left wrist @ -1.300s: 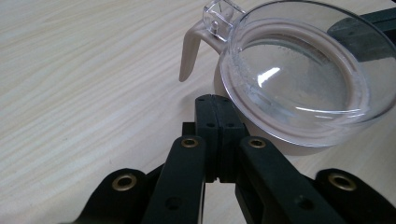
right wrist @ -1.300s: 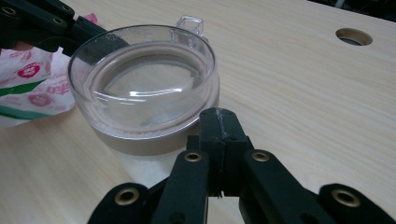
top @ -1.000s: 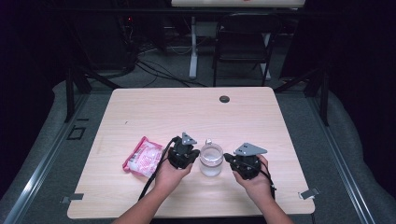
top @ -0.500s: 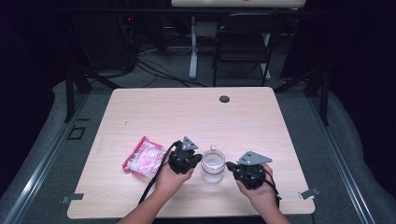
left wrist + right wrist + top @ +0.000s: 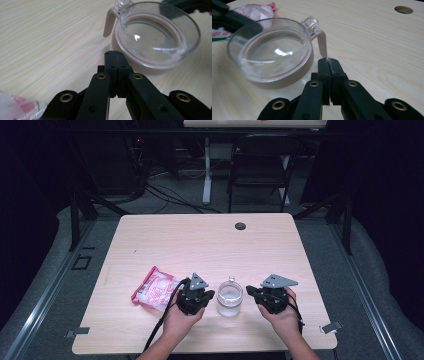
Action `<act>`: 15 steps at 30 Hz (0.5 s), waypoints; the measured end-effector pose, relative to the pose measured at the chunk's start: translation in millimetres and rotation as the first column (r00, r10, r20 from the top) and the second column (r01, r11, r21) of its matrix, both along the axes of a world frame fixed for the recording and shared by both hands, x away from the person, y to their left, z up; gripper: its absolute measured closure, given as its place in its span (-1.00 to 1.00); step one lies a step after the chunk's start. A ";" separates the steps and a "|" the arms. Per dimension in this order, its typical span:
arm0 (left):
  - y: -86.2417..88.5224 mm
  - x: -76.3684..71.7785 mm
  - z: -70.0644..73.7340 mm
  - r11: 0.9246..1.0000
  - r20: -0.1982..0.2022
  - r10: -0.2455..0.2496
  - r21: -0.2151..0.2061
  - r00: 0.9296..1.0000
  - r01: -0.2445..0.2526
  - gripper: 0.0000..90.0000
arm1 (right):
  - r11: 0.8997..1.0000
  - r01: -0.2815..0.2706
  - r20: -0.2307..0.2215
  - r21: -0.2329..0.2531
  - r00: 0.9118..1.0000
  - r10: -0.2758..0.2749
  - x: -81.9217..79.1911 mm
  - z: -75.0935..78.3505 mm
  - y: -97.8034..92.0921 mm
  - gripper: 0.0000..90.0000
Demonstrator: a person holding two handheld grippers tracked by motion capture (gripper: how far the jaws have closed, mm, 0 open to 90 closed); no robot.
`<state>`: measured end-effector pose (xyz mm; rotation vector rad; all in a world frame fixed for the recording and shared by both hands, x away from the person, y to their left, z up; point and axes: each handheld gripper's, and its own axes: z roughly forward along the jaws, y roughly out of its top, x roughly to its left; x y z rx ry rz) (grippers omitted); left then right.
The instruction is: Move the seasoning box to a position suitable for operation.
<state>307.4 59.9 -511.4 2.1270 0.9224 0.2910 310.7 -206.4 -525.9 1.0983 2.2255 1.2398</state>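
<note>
Clear cup (image 5: 229,298) stands upright on the worktop (image 5: 210,245), near its front edge, between the two claws; handle points toward 12 o'clock in the high view; cup looks empty, though the clear wall makes that hard to confirm

Left claw (image 5: 200,296) at 9 o'clock of the cup, just beside it; in the left gripper view its jaws are pressed together on nothing, tips close to the cup's base (image 5: 150,62) but I cannot tell whether they touch; right claw (image 5: 260,295) at 3 o'clock of the cup, jaws likewise pressed together and empty in the right gripper view, tips just short of the handle (image 5: 322,42)

Change over the last second: both hands have drawn back toward the person, and the right claw has moved out from the cup, so a gap now shows on that side where it sat tight against the rim a second ago; cup itself has barely shifted, a touch nearer the front edge at most

Reading: looks like a release or a re-set, not a carry; neither claw has hold of the cup; any next grasp would need the jaws spread first

Pink-and-white packet (image 5: 154,288) lies flat at 9 o'clock of the left claw, untouched; dark cable hole (image 5: 240,226) at 12 o'clock, well apart
</note>
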 end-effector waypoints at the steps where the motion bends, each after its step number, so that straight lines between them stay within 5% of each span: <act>1: 0.9 -2.9 0.5 1.000 -0.009 0.000 -0.007 1.000 0.000 1.00 | 1.000 0.000 0.000 0.000 1.000 0.000 0.0 0.0 0.0 0.98; 7: -4.5 -17.6 0.8 1.000 0.004 -0.012 -0.012 1.000 0.012 1.00 | 0.999 -0.041 -0.004 -0.028 0.999 0.041 10.4 -6.8 11.6 0.98; 15: -10.0 -25.4 -3.0 0.999 0.003 0.040 -0.028 0.999 -0.040 1.00 | 0.999 -0.047 -0.015 -0.019 0.999 0.046 12.4 -6.7 12.1 1.00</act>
